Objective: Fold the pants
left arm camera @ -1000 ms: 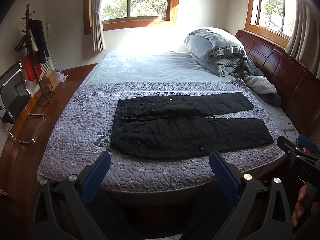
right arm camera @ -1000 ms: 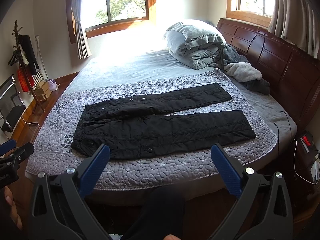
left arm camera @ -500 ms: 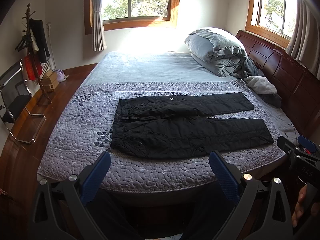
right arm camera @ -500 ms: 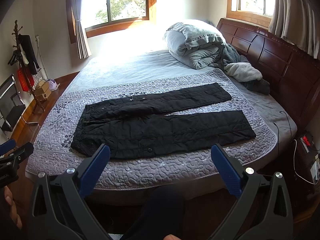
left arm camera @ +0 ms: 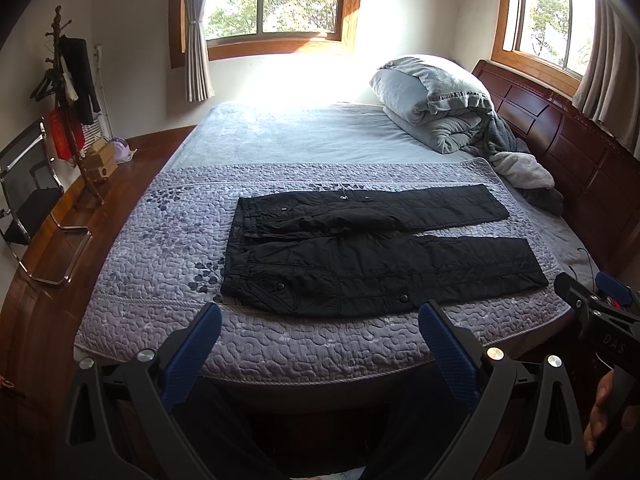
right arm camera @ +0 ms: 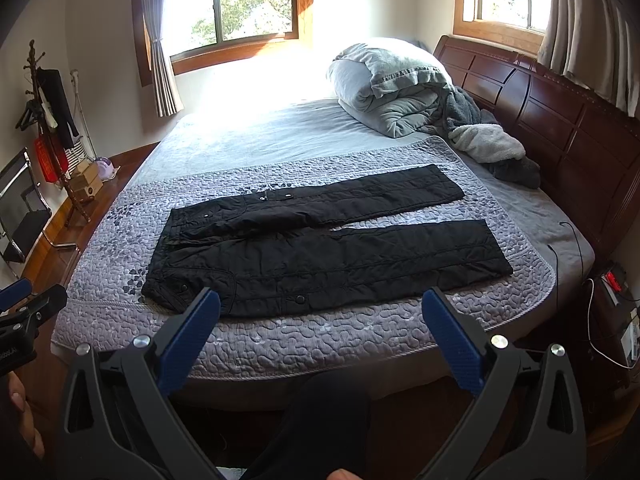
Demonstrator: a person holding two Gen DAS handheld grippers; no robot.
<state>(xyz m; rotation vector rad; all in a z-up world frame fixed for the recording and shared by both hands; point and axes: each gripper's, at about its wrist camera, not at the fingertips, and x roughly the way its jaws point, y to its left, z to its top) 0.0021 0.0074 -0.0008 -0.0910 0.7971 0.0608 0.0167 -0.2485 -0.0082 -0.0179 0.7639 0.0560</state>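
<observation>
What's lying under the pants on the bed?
The black pants lie flat on the purple quilted bedspread, over grey bedding. What the pants themselves cover cannot be seen.

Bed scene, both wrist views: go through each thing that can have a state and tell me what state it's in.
Black quilted pants: unfolded, flat on the quilt, legs apart.
Left gripper: open, empty, short of the bed.
Right gripper: open, empty, short of the bed.
Grey duvet: bundled by the headboard.
Grey curtain: drawn aside.

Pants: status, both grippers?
Left gripper and right gripper open, short of the bed. Black pants flat on quilted bedspread, unfolded, legs apart. Nothing in the way.
</observation>
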